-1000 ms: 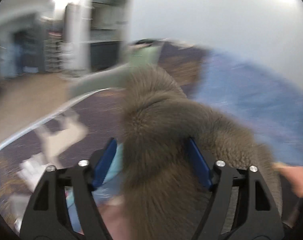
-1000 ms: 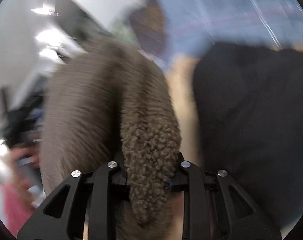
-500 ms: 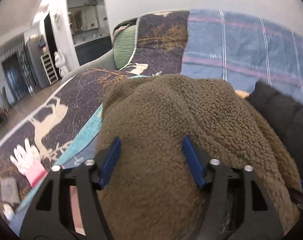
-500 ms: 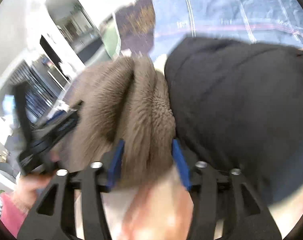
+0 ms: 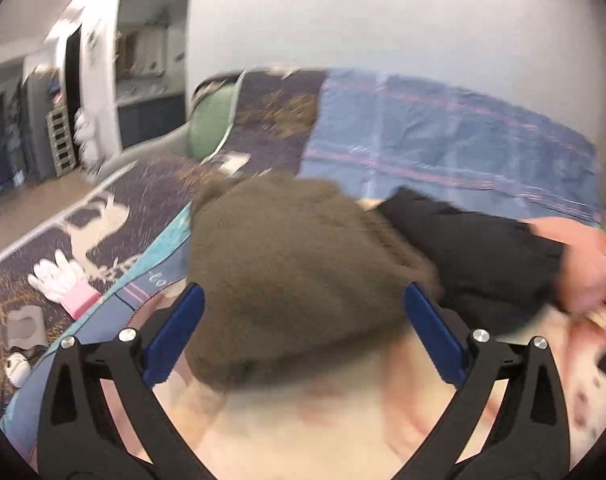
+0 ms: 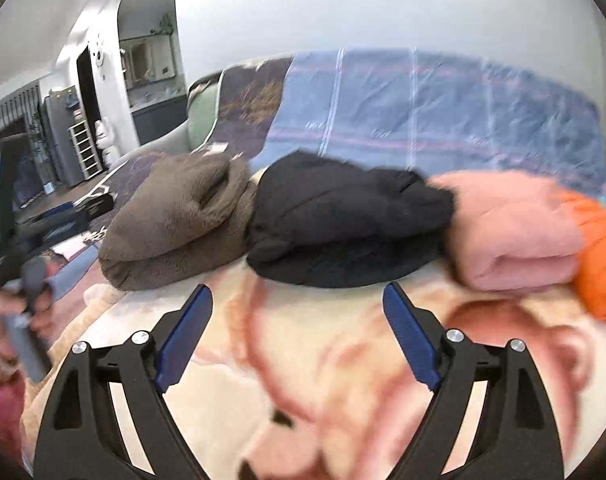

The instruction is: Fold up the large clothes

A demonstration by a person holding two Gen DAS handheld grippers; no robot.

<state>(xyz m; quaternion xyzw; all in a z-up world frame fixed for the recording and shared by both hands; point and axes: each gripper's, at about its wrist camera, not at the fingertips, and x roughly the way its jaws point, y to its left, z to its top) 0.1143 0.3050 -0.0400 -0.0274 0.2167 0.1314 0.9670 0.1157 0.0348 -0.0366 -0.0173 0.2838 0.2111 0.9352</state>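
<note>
A folded brown fleece garment (image 6: 175, 224) lies on the bed at the left end of a row, touching a folded black garment (image 6: 343, 224). In the left wrist view the brown fleece (image 5: 295, 272) fills the middle, just ahead of my left gripper (image 5: 303, 332), which is open with its jaws wide around the near edge. My right gripper (image 6: 297, 332) is open and empty, pulled back over the cream and pink blanket (image 6: 323, 380). My left gripper also shows in the right wrist view (image 6: 27, 248), at the left, blurred.
A folded pink garment (image 6: 511, 232) and an orange one (image 6: 603, 260) lie right of the black one. A blue plaid cover (image 6: 443, 120) and a dark deer-print blanket (image 5: 103, 216) lie behind. White gloves (image 5: 63, 280) lie at the left.
Both grippers have opened and let go of the brown fleece, which now lies folded on the bed. The right gripper has drawn back from it.
</note>
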